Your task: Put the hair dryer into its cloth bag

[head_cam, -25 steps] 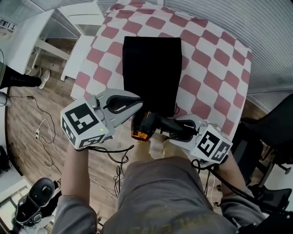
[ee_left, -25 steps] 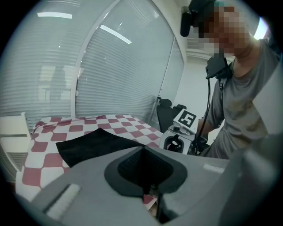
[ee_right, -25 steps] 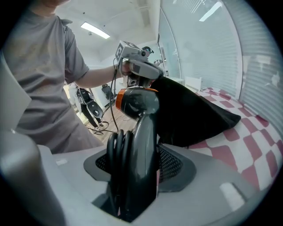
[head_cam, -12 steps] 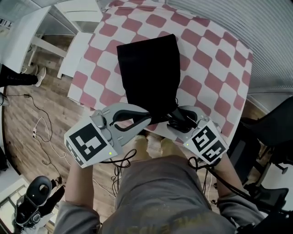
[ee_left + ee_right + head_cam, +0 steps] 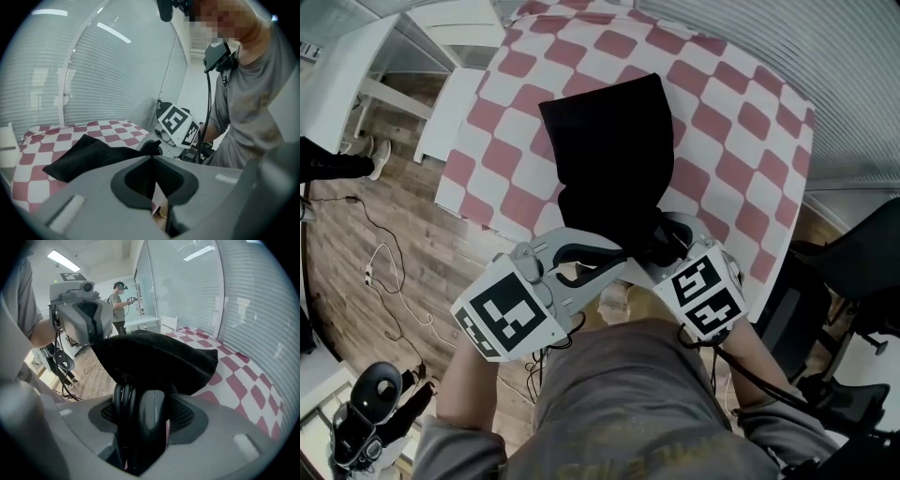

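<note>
Black cloth bag (image 5: 609, 150) lies on the red-and-white checked desk (image 5: 741, 141), its mouth at the near edge. The left tool (image 5: 617, 265) is pinched on the bag's mouth hem. The right tool (image 5: 664, 242), beside the mouth, clamps the hair dryer (image 5: 145, 423) by its handle; the dryer's head is hidden inside the bag.
</note>
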`<state>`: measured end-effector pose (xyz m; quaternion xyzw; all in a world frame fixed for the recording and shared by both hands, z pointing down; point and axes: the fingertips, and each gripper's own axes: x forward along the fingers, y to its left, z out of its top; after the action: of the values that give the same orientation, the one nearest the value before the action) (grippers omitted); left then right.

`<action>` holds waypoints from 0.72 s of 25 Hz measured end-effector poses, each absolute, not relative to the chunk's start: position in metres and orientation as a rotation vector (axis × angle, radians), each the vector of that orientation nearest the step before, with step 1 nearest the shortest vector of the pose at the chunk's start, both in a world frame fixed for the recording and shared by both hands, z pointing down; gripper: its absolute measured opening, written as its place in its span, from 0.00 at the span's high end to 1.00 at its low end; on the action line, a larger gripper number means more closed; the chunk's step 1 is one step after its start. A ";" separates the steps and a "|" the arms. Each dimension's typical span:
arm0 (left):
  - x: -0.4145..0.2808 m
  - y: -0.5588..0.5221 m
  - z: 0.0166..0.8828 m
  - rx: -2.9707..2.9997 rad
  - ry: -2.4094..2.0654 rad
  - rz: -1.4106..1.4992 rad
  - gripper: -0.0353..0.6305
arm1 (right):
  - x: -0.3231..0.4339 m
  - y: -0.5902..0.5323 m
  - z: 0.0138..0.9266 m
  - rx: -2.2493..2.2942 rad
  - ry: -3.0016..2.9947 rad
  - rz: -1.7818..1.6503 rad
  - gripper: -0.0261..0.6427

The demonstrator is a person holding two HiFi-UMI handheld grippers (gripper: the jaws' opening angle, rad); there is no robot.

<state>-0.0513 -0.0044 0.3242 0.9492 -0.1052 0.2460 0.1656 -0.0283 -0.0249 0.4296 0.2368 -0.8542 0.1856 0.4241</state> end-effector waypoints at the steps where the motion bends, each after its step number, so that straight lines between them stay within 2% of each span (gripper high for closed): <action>1: -0.051 -0.003 0.330 2.695 -0.296 0.718 0.93 | -0.028 -0.027 0.431 0.605 -2.132 0.463 0.54; 7: -0.064 -0.018 0.335 2.735 -0.454 0.685 0.91 | -0.025 -0.036 0.435 0.648 -2.125 0.447 0.54; 10: -0.088 -0.035 0.327 2.780 -0.668 0.663 0.75 | -0.024 -0.040 0.433 0.658 -2.134 0.472 0.54; 18: -0.116 -0.035 0.346 2.674 -0.977 0.711 0.54 | -0.025 -0.051 0.431 0.684 -2.129 0.509 0.54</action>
<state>-0.1164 -0.0346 0.3465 0.9064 -0.3311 0.2410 0.1036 -0.0252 -0.0515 0.4315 0.2718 -0.8461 0.2024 0.4114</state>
